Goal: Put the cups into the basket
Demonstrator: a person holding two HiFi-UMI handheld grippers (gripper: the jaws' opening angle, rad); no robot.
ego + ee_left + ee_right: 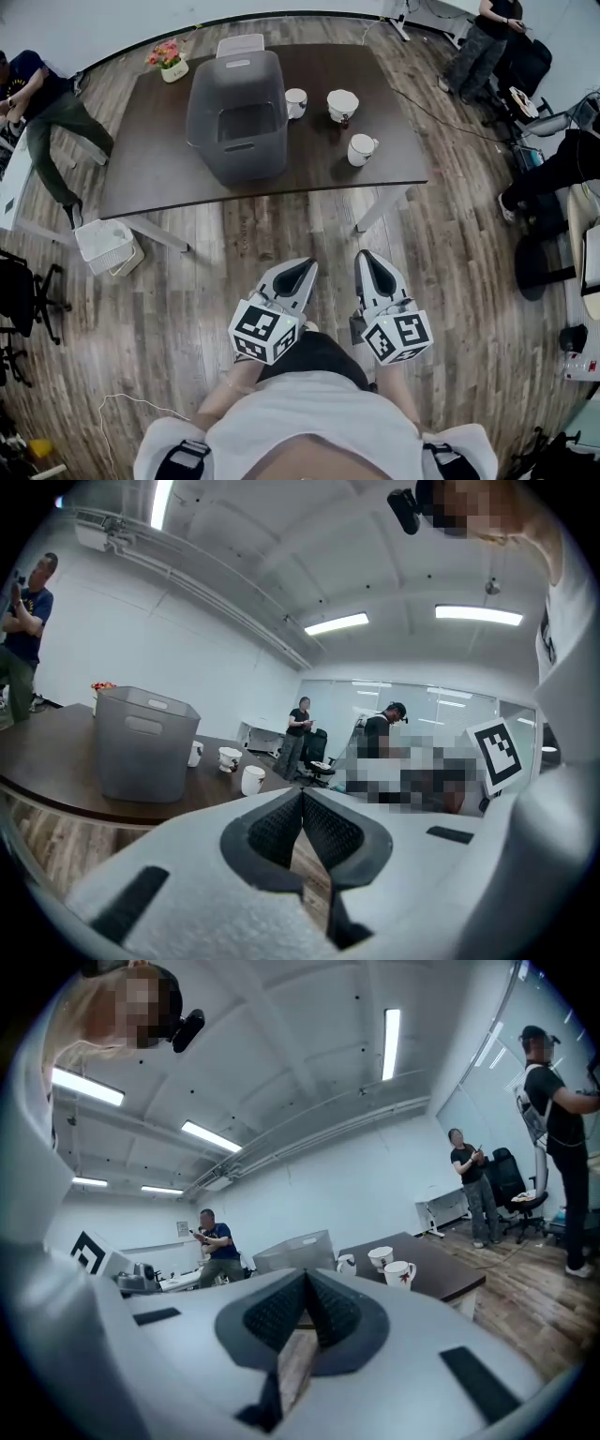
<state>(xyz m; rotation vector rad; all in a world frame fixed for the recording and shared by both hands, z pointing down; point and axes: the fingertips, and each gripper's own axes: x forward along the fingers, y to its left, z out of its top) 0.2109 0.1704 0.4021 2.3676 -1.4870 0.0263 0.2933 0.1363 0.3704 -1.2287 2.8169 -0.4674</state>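
A tall grey basket (236, 112) stands on the dark table (150, 159). To its right are three white cups: one beside the basket (296, 102), a wider one (342, 104), and one nearer the front edge (361, 149). Both grippers hang over the wooden floor, well short of the table. The left gripper (302, 272) and right gripper (367, 262) are side by side, both shut and empty. The left gripper view shows its jaws (302, 797) closed, with the basket (141, 742) and cups (252, 780) ahead. The right gripper view shows its closed jaws (306, 1276), the basket (292, 1252) and cups (398, 1273).
A flower pot (170, 62) sits at the table's far left corner, with a white chair (241, 42) behind it. A white box (106, 246) stands on the floor by the table's left leg. People stand at the left (42, 103) and far right (483, 37).
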